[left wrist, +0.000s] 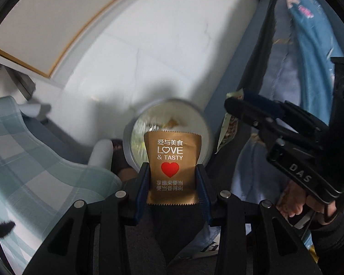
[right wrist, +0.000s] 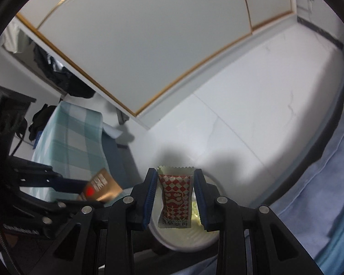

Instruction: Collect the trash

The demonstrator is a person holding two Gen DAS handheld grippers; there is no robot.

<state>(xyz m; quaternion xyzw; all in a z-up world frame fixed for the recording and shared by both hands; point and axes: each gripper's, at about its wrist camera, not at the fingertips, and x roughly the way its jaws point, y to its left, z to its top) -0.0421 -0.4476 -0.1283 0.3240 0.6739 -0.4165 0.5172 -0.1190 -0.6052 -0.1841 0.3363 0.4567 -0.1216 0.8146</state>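
My left gripper point(left wrist: 172, 171) is shut on a gold sachet point(left wrist: 172, 167) printed "LOVE & TASTY" with a red heart, held above a round white bin point(left wrist: 201, 123) on the floor. My right gripper point(right wrist: 174, 181) is shut on a red-and-white checkered sachet point(right wrist: 175, 199), also over the white bin's rim point(right wrist: 185, 244). The right gripper point(left wrist: 231, 105) shows at the right of the left wrist view with a sachet edge point(left wrist: 229, 135) hanging from it. The left gripper point(right wrist: 80, 186) with the gold sachet point(right wrist: 101, 188) shows at the left of the right wrist view.
White tiled floor point(right wrist: 252, 105) lies beyond the bin. A bed with a green-checked sheet point(right wrist: 68, 137) stands at left, a white wardrobe with gold trim point(right wrist: 149, 45) behind it. Blue bedding point(left wrist: 309, 57) hangs at right. Dark clothes point(right wrist: 64, 78) are piled by the wardrobe.
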